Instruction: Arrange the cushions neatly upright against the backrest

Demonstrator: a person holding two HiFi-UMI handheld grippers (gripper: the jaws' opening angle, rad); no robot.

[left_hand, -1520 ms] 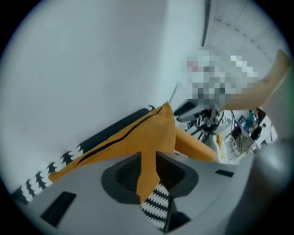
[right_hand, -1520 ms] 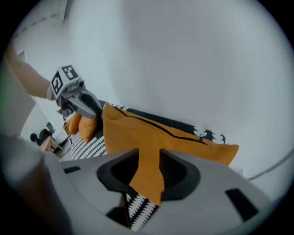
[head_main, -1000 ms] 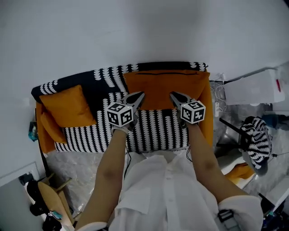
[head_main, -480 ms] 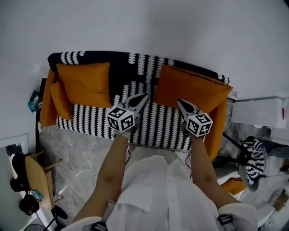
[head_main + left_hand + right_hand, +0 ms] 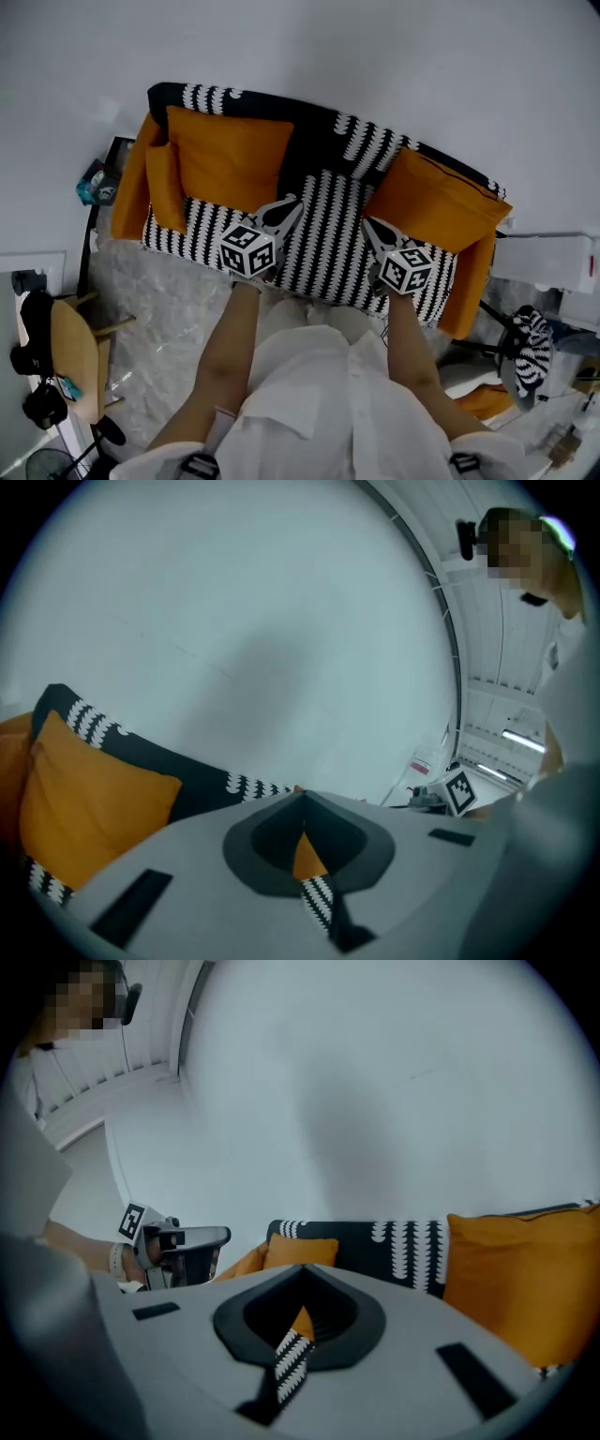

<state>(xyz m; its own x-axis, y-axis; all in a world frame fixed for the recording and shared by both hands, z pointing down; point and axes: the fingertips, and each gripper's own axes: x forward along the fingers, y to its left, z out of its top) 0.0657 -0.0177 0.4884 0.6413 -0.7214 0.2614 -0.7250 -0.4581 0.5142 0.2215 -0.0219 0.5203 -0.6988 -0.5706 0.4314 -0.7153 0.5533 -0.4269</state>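
Sofa (image 5: 328,239): fabric, black w/ white scalloped stripes; orange arms.
Left cushion (image 5: 228,159): orange, squarish, plump, smooth cloth. Upright against backrest (image 5: 323,141) at left end, beside a smaller orange pad (image 5: 164,186).
Right cushion (image 5: 436,202): orange, rectangular, dark seam along top. At right end against backrest, seemingly tilted.
Left gripper (image 5: 289,204), right gripper (image 5: 368,225): grey, jaws pressed together, empty. Both over mid-seat, clear of both cushions.

The head view looks steeply down from above the person (image 5: 319,394) onto the whole sofa (image 5: 323,239), from some way back. Both gripper views sit lower and nearer, looking almost level toward the backrest (image 5: 202,785) and wall (image 5: 234,621). They share the left orange cushion (image 5: 89,803).
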